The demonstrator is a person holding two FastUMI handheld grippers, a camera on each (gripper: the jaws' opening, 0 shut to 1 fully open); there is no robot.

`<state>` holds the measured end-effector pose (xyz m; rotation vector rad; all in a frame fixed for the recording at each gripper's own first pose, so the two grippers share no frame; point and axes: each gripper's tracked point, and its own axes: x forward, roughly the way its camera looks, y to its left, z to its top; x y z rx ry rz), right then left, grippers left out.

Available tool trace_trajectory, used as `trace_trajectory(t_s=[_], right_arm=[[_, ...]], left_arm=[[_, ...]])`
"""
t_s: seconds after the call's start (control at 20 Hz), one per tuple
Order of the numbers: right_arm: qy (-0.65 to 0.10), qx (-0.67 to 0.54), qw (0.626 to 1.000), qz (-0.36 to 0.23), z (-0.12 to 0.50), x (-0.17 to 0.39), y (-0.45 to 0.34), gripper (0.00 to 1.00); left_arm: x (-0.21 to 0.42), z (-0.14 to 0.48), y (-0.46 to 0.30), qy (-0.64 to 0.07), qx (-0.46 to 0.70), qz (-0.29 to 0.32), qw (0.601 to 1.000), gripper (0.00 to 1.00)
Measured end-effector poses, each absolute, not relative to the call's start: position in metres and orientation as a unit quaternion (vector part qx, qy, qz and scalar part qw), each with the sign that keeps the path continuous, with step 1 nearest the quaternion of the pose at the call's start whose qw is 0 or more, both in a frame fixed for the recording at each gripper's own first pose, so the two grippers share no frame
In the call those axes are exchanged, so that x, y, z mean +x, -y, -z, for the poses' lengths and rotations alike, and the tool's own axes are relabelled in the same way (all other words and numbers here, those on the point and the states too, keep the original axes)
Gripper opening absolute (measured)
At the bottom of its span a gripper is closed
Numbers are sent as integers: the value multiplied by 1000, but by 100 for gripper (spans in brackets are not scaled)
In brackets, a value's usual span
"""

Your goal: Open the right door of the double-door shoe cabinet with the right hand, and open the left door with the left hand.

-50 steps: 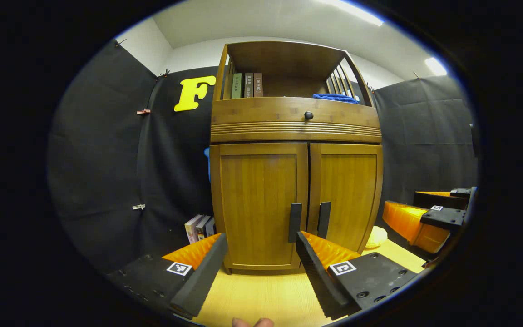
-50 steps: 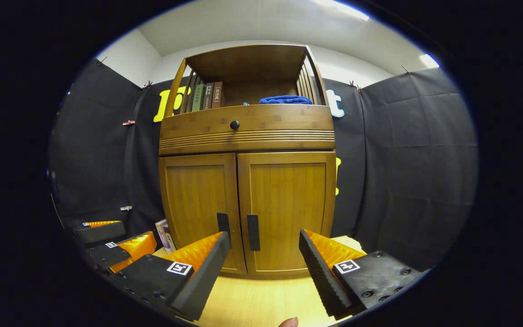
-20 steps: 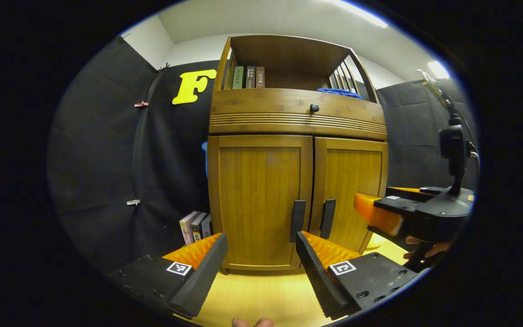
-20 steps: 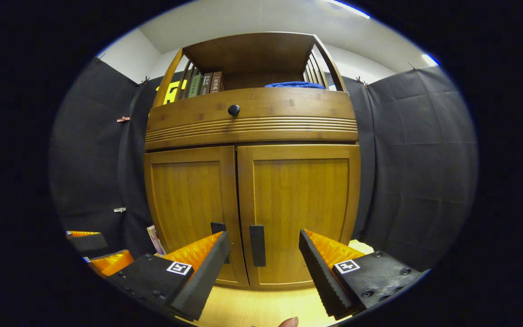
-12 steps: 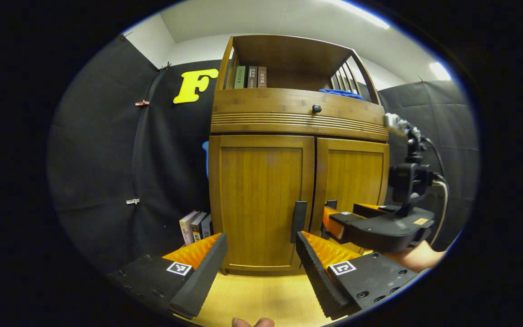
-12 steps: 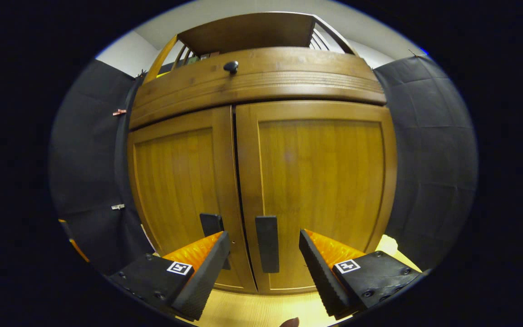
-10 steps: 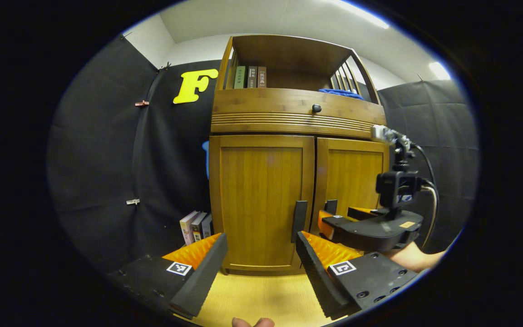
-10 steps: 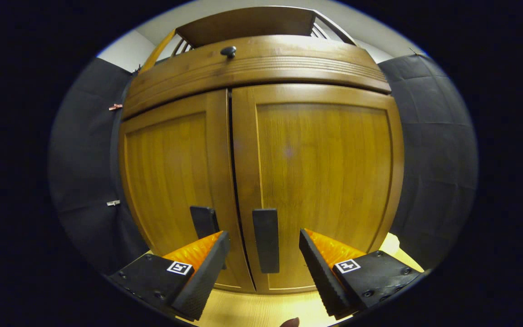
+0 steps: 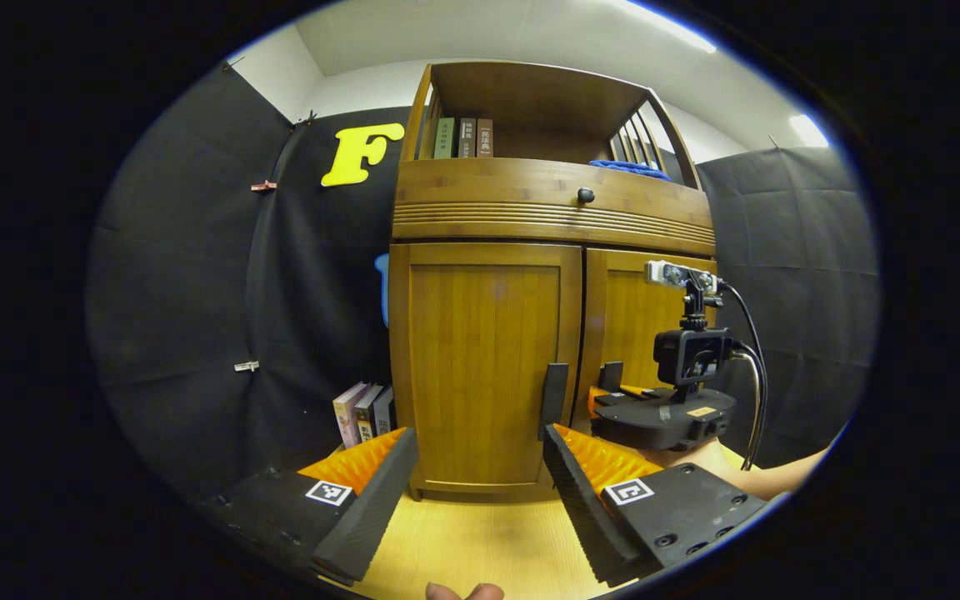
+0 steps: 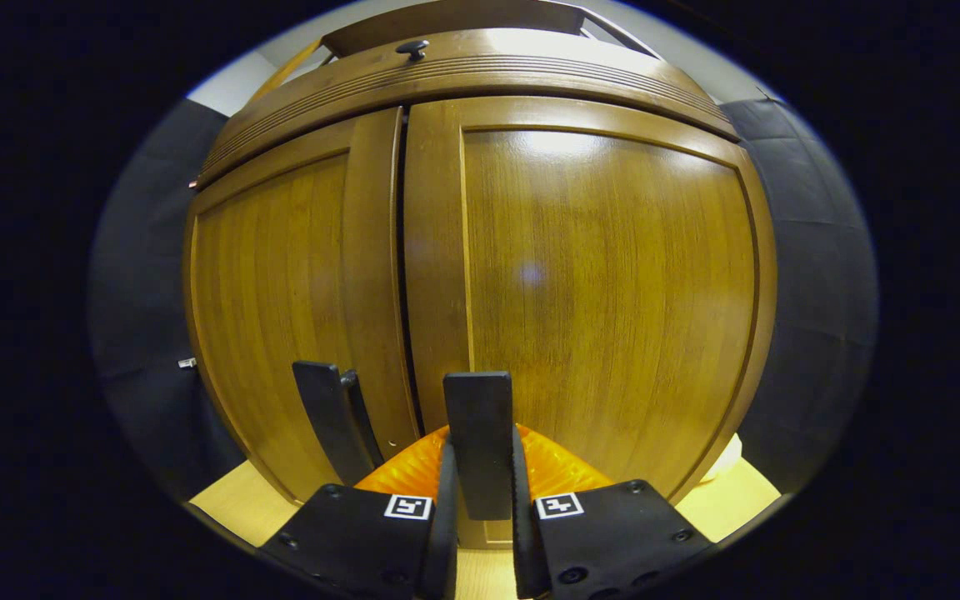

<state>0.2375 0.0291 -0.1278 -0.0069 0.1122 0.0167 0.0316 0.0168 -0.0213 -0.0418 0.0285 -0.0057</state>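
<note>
The right door's handle (image 10: 478,442), a dark upright bar with its long axis vertical, sat low on the right door (image 10: 605,283), just beside the centre seam of the shoe cabinet (image 9: 551,225). The right gripper (image 10: 480,500) was clamped on this handle, one finger pressing each side. Both doors looked closed. Judgement: the hinge lies along the cabinet's right edge, so the pull should sweep outward and rightward.

The left door's handle (image 9: 553,400) stood upright beside the same seam, on the left door (image 9: 484,358). It lay ahead of the left gripper (image 9: 480,479), slightly to its right and well apart from it; that gripper's fingers were spread wide, gripping nothing. The right gripper was nearer the cabinet.
</note>
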Motion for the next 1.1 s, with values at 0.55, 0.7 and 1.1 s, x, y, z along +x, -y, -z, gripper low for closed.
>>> trace_trajectory(t_s=[0.55, 0.7, 1.1], right_arm=[[-65, 24, 995, -76, 124, 141, -3, 24], [-66, 20, 995, -76, 123, 108, 18, 23], [-75, 5, 997, -29, 115, 52, 81, 23]], left_arm=[[18, 19, -6, -15, -23, -14, 1000, 94], [15, 19, 1, -15, -20, -15, 1000, 94], [9, 26, 24, -22, -22, -2, 1000, 94]])
